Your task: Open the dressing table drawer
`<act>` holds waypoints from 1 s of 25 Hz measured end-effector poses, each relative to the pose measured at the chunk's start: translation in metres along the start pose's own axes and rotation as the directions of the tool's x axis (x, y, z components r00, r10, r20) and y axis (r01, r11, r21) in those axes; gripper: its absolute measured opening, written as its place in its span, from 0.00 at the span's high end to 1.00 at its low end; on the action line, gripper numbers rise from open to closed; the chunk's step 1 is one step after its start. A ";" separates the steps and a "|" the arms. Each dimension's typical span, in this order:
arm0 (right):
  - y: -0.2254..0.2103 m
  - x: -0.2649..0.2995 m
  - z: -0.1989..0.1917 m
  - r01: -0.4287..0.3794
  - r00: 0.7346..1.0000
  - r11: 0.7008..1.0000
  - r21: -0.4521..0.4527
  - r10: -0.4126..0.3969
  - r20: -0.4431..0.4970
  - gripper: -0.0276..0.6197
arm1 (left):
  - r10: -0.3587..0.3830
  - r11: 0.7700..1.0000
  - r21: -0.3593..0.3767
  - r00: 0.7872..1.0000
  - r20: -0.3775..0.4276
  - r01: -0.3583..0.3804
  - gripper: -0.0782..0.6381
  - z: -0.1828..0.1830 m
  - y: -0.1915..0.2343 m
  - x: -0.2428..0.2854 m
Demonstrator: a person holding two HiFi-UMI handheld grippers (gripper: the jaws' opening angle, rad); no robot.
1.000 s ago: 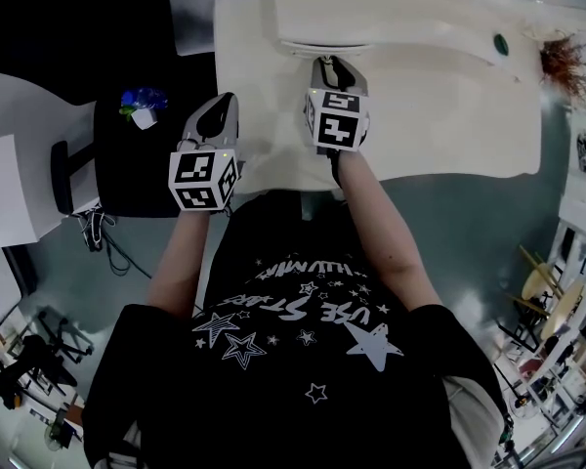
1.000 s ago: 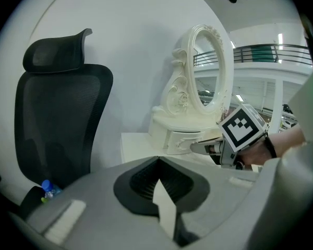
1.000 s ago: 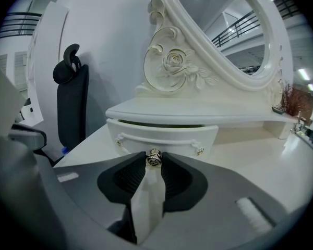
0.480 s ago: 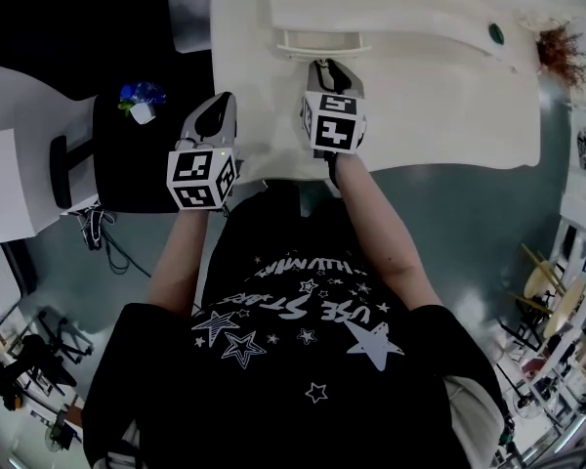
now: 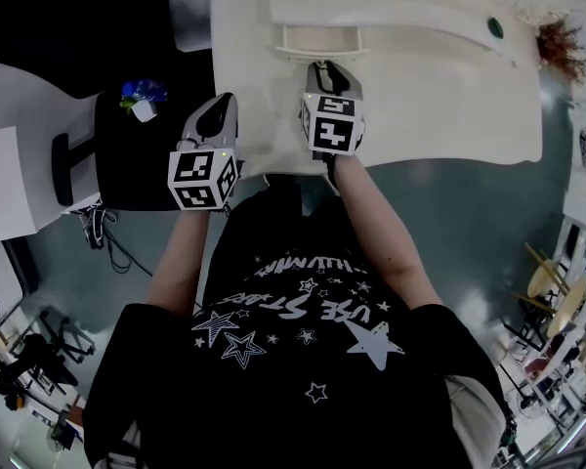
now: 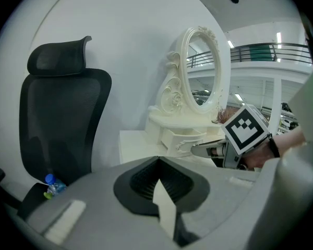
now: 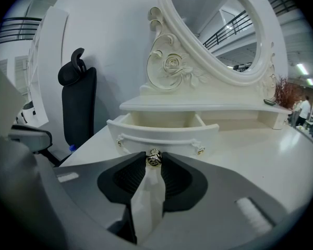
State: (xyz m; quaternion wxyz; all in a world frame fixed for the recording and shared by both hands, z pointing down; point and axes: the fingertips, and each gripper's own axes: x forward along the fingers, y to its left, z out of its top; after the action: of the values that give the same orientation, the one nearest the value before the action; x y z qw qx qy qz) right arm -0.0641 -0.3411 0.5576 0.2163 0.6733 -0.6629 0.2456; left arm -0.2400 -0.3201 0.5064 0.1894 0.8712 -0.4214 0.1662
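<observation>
My right claw is pinched narrow on the small metal knob of the drawer. The drawer stands partly pulled out over the white table, at the centre of the right gripper view and upper middle of the head view. My left claw is closed on nothing, lower left of the drawer in the head view, beside the black chair.
</observation>
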 end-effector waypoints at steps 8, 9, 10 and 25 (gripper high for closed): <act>-0.002 -0.005 -0.006 -0.004 1.000 1.000 0.004 0.004 0.001 0.77 | 0.004 1.000 0.000 1.000 0.002 -0.004 0.89 -0.003 -0.005 -0.005; -0.002 -0.006 -0.007 -0.005 1.000 1.000 0.004 0.005 0.001 0.77 | 0.005 1.000 0.001 1.000 0.001 -0.005 0.89 -0.004 -0.006 -0.005; -0.002 -0.006 -0.008 -0.008 1.000 1.000 0.005 0.008 0.001 0.77 | 0.006 1.000 0.001 1.000 0.001 -0.006 0.89 -0.004 -0.006 -0.006; -0.011 -0.038 0.000 -0.100 0.994 0.993 -0.057 0.103 0.044 0.66 | 0.129 0.991 -0.038 0.990 0.057 -0.127 0.89 0.004 -0.024 -0.035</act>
State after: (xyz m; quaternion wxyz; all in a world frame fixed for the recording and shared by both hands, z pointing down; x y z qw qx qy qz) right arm -0.0528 -0.3113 0.5346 0.2064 0.6382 -0.7077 0.2221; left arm -0.2412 -0.2849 0.4823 0.1808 0.8436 -0.4844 0.1449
